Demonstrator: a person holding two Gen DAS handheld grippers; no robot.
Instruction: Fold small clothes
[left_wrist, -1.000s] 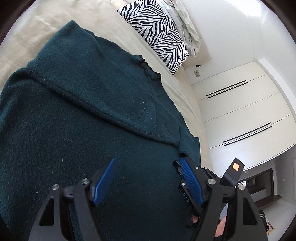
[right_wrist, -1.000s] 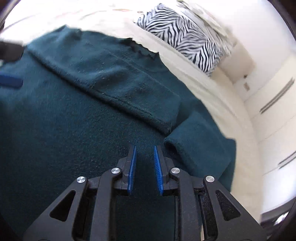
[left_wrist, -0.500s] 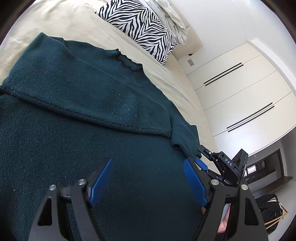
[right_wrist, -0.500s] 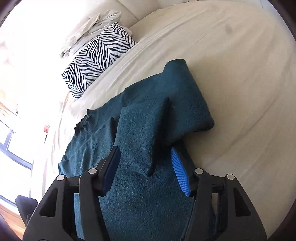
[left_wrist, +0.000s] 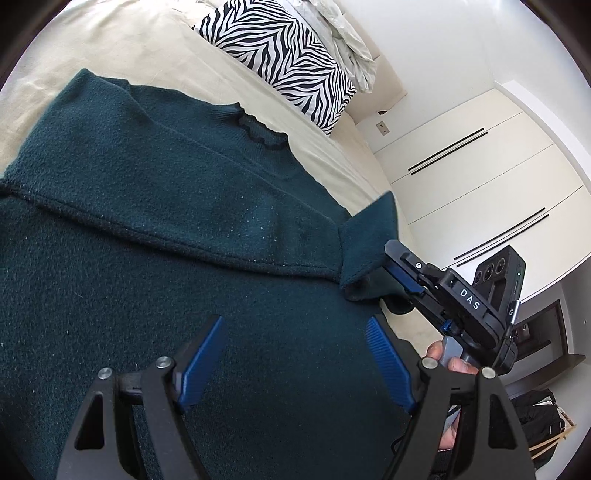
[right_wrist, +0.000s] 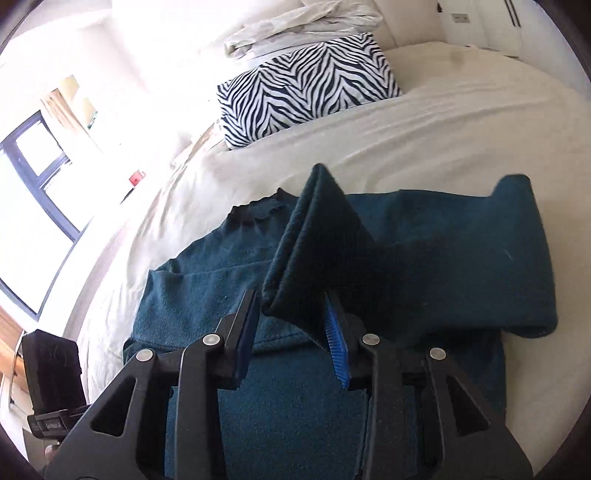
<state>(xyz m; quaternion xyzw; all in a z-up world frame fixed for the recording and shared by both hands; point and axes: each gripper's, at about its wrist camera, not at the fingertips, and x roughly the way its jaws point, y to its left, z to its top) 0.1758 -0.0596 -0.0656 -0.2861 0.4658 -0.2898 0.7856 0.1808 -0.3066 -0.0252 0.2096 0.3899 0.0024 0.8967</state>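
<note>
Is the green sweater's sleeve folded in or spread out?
Folded in: the sleeve lies across the sweater; its cuff stands raised.

The sweater (left_wrist: 155, 280) is lying flat on the bed (left_wrist: 122, 40), its collar (left_wrist: 258, 127) pointing toward 1 o'clock in the left wrist view. The pillow (left_wrist: 280, 55) is sitting beyond the collar at 12 o'clock, with crumpled bedding (left_wrist: 343, 33) lying behind it. The wardrobe doors (left_wrist: 480, 192) are standing at 3 o'clock, past the bed's edge. 1 sleeve (right_wrist: 480, 266) is lying across the sweater's body, its cuff end at 2 o'clock in the right wrist view.
</note>
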